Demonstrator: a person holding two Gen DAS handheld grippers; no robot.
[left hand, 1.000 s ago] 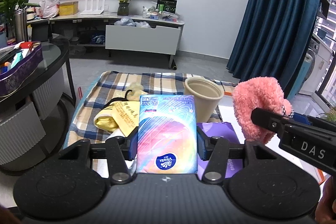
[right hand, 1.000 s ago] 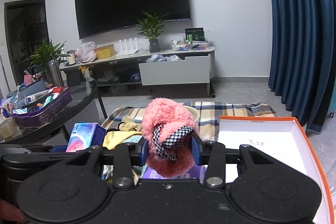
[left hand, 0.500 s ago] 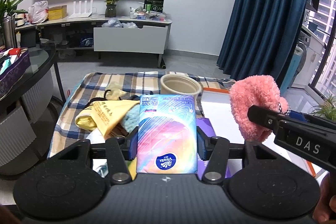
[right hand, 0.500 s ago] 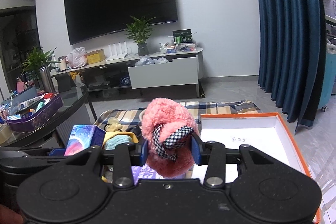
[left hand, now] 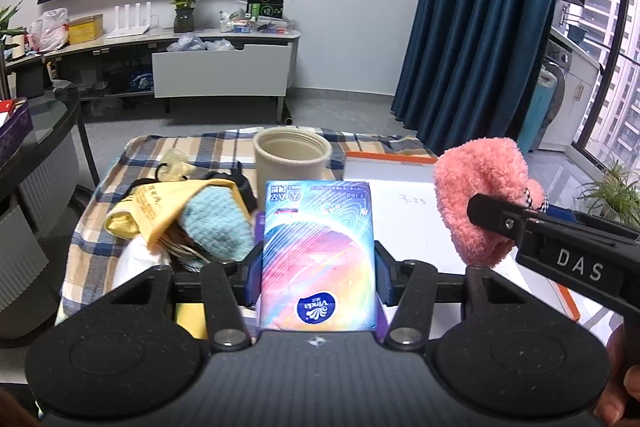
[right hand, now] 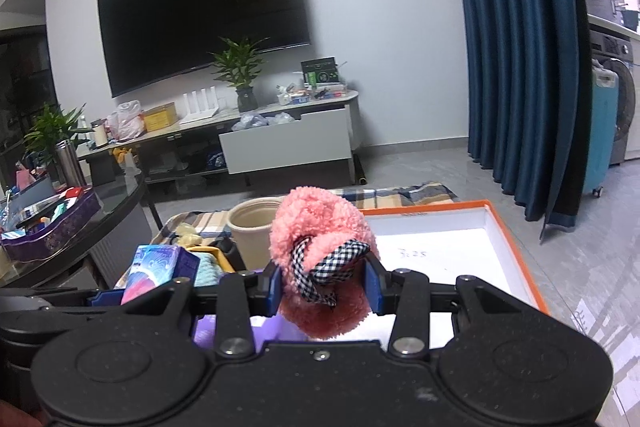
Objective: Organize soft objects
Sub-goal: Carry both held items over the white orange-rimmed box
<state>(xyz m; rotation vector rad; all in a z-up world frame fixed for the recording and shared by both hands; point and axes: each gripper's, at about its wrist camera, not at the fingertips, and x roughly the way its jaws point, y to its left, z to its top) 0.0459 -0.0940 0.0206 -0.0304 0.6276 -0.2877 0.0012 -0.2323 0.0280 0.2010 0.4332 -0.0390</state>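
Note:
My left gripper (left hand: pixel 318 269) is shut on a colourful Vinda tissue pack (left hand: pixel 318 255), held above the table; the pack also shows in the right wrist view (right hand: pixel 154 269). My right gripper (right hand: pixel 324 287) is shut on a fluffy pink slipper (right hand: pixel 320 247) with a checked trim, held over the near left part of the white box with an orange rim (right hand: pixel 512 239). The slipper (left hand: pixel 480 199) and the box (left hand: pixel 400 203) show in the left wrist view too. A pile of soft things, a yellow bag (left hand: pixel 160 207) and a light blue knit (left hand: pixel 216 223), lies on the plaid cloth (left hand: pixel 132 163).
A beige cup (left hand: pixel 290 163) stands on the cloth behind the tissue pack. A purple pack (right hand: pixel 208 327) lies under the grippers. A round glass table (right hand: pixel 100 203) with a purple tray stands to the left. A TV stand and blue curtains are behind.
Both grippers have moved right with their loads. The slipper now sits over the white box, and the blue knit in the pile has come into view.

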